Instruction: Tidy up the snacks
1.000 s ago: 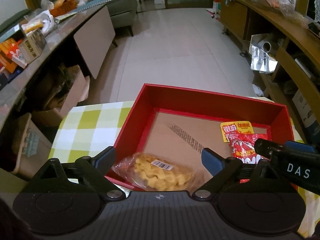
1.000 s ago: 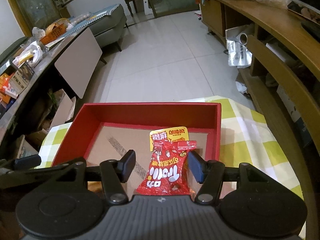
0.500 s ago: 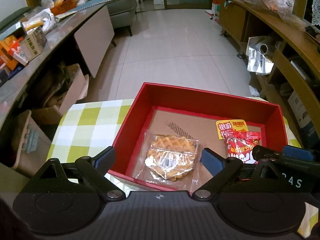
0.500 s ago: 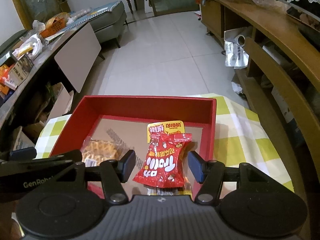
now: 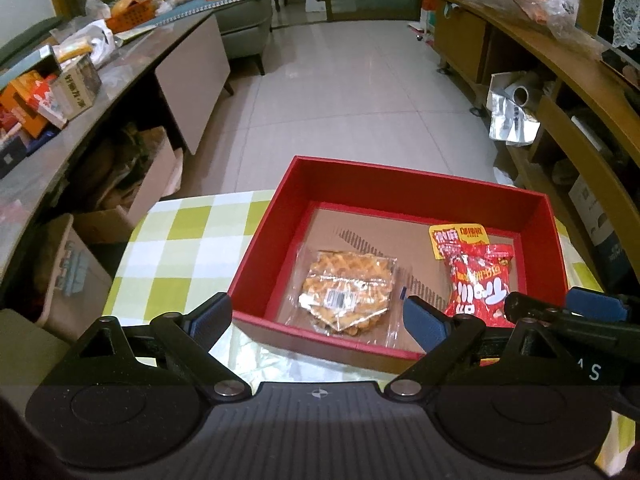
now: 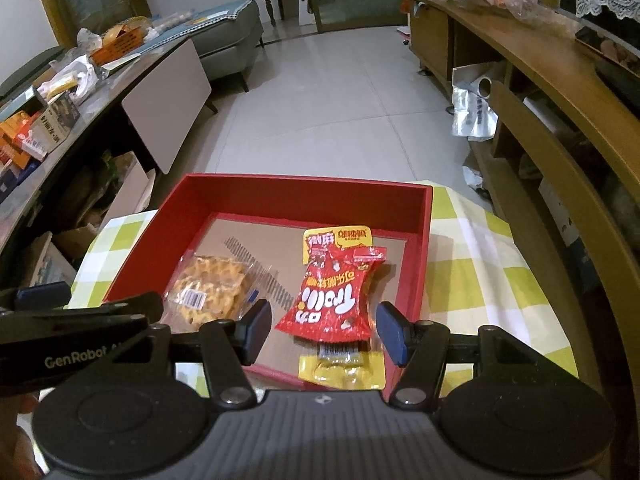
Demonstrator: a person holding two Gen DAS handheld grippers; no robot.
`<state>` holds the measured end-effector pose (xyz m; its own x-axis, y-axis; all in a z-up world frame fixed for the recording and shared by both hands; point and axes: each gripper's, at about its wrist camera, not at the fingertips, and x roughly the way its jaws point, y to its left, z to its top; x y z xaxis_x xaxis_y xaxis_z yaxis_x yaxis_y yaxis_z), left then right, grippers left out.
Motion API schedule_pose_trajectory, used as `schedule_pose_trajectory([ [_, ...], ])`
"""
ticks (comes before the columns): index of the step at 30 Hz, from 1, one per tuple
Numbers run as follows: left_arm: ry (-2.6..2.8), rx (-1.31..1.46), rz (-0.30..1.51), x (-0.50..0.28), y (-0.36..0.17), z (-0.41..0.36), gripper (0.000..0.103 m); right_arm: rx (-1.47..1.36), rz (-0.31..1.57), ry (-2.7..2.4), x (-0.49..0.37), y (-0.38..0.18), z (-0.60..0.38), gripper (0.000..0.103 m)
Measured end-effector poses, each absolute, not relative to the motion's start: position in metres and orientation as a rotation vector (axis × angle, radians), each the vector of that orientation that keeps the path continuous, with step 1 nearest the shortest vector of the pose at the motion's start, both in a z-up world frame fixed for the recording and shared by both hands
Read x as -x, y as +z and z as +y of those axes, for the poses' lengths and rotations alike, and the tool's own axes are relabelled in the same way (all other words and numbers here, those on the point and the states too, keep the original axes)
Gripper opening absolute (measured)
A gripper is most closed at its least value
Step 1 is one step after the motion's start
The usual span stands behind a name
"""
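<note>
A red box (image 5: 404, 182) (image 6: 304, 188) stands on a yellow-green checked tablecloth (image 5: 180, 236). A clear bag of waffle snacks (image 5: 346, 290) (image 6: 210, 286) lies inside at the near left. A red snack packet (image 5: 480, 282) (image 6: 336, 292) lies on a yellow packet (image 5: 458, 236) (image 6: 340, 372) at the right. My left gripper (image 5: 318, 318) is open and empty, just behind the box's near wall. My right gripper (image 6: 322, 330) is open and empty, its fingers either side of the red packet's near end.
A long cluttered counter (image 5: 52, 92) runs along the left with cardboard boxes (image 5: 132, 184) under it. Wooden shelving (image 6: 560, 92) runs along the right. Tiled floor (image 5: 344, 92) lies beyond the table. A grey sofa (image 6: 232, 44) stands far back.
Both grippers have drawn back and up from the box. The waffle bag, at the left gripper a second ago, now lies flat in the box; the red packet rests on the yellow one.
</note>
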<state>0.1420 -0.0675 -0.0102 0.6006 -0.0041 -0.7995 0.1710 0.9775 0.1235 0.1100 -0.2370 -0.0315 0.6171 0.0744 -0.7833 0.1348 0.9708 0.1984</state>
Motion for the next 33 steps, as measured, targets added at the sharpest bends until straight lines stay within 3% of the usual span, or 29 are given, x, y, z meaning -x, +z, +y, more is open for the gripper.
schedule_pose_trajectory([
  [23, -0.132, -0.286, 0.976, -0.087, -0.026, -0.039, 0.095, -0.165, 1.05, 0.051, -0.059, -0.052, -0.201, 0.067],
  [33, -0.126, -0.313, 1.079, -0.067, -0.051, -0.024, 0.089, -0.064, 1.158, 0.113, -0.044, -0.074, -0.176, 0.067],
])
